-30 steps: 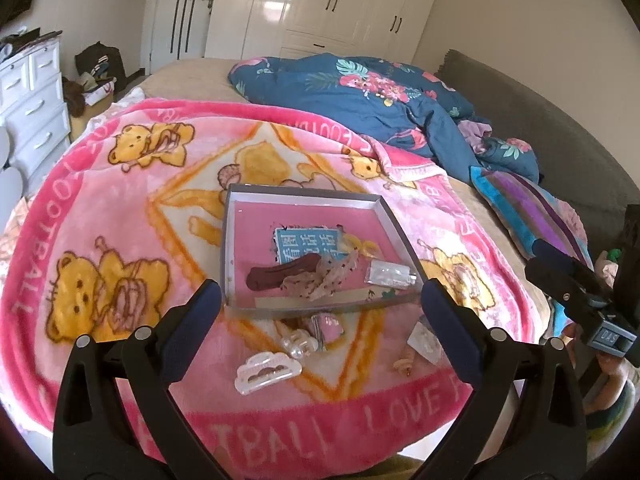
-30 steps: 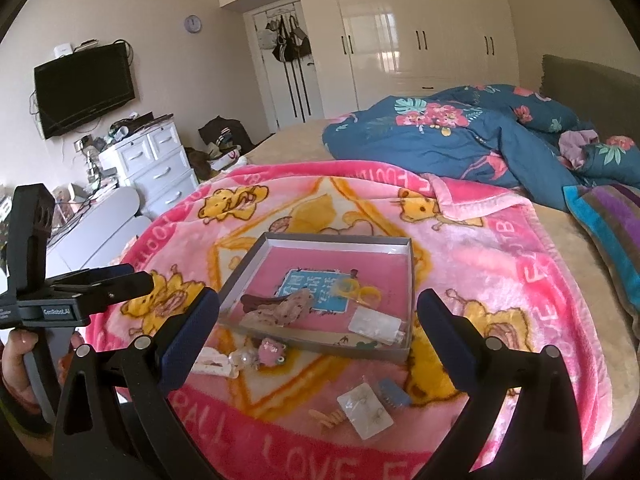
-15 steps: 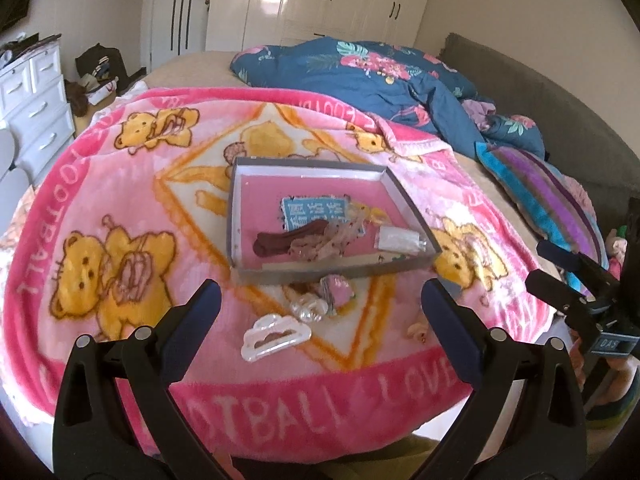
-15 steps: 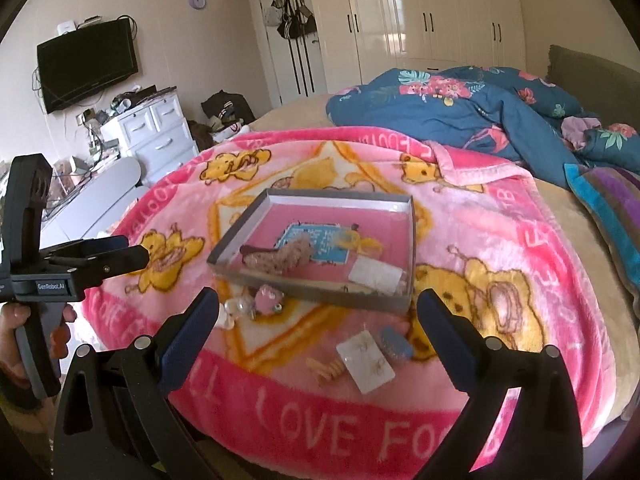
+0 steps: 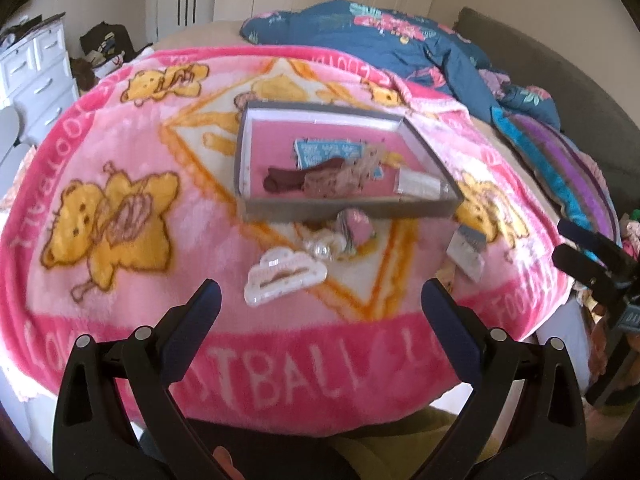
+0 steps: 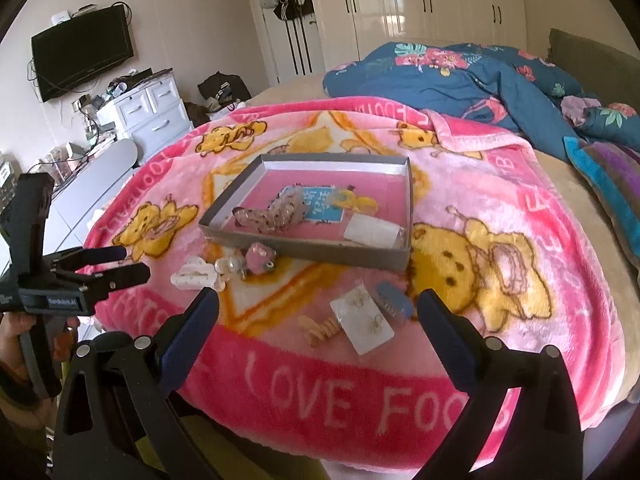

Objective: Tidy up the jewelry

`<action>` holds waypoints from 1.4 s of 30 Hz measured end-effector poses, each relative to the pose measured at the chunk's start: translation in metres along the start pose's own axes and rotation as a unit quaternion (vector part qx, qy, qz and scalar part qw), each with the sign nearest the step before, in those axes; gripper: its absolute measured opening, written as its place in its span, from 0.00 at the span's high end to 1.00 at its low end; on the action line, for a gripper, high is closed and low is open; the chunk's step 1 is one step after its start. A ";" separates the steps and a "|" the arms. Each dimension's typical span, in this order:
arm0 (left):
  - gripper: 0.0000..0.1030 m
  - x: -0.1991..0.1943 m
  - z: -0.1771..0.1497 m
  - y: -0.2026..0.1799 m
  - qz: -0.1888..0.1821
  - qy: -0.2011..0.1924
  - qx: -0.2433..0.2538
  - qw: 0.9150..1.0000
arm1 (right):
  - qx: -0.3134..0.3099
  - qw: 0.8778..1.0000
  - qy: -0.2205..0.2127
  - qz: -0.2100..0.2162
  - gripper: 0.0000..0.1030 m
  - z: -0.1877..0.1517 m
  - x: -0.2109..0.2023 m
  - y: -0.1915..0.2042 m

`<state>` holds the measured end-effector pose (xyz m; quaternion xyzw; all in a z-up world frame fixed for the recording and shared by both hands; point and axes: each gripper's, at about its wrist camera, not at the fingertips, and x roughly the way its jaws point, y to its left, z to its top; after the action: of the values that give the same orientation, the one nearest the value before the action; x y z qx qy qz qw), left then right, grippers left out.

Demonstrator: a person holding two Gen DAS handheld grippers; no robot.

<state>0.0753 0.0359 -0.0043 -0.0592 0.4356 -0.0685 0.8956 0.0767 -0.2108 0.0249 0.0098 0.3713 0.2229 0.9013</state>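
My left gripper hangs above the near edge of the bed, its dark rubbery jaws spread wide apart with nothing between them. My right gripper is the same: jaws apart and empty, above the lettered pink border of the fleece blanket, a plush throw printed with yellow bears.

The jewelry lies in two places. A shallow rectangular grey cardboard tray with a pink floor sits in the middle of the blanket. Inside it are a dark brown hair clip, a speckled translucent clip touching it, a blue printed card under them, and a clear plastic packet in the near right corner.

The rest is loose on the blanket in front of the tray. A milky, cloud-shaped claw clip lies nearest my left jaws. Just beyond it are clear glossy beads and a round pink fuzzy piece close against the tray's front wall. Toward the right, a flat clear packet of earrings lies beside a blue toothed comb clip and a ridged, spiral tan hair piece.

A rumpled navy floral duvet is heaped behind the blanket.
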 end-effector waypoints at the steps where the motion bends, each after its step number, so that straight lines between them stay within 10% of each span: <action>1: 0.09 0.002 -0.002 0.000 0.001 0.003 0.001 1.000 | 0.000 1.000 0.003 0.000 0.04 -0.002 0.002 0.000; 23: 0.11 0.062 -0.002 -0.031 0.062 0.047 0.119 0.990 | 0.035 0.998 0.048 0.001 0.04 -0.035 0.031 -0.028; 42: 0.70 0.124 0.025 -0.039 0.062 0.111 0.217 0.968 | 0.109 0.987 0.111 0.034 0.05 -0.050 0.084 -0.057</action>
<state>0.1682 -0.0234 -0.0783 0.1712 0.5099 -0.1119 0.8355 0.1182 -0.2352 -0.0772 0.0956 0.4904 0.2113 0.8400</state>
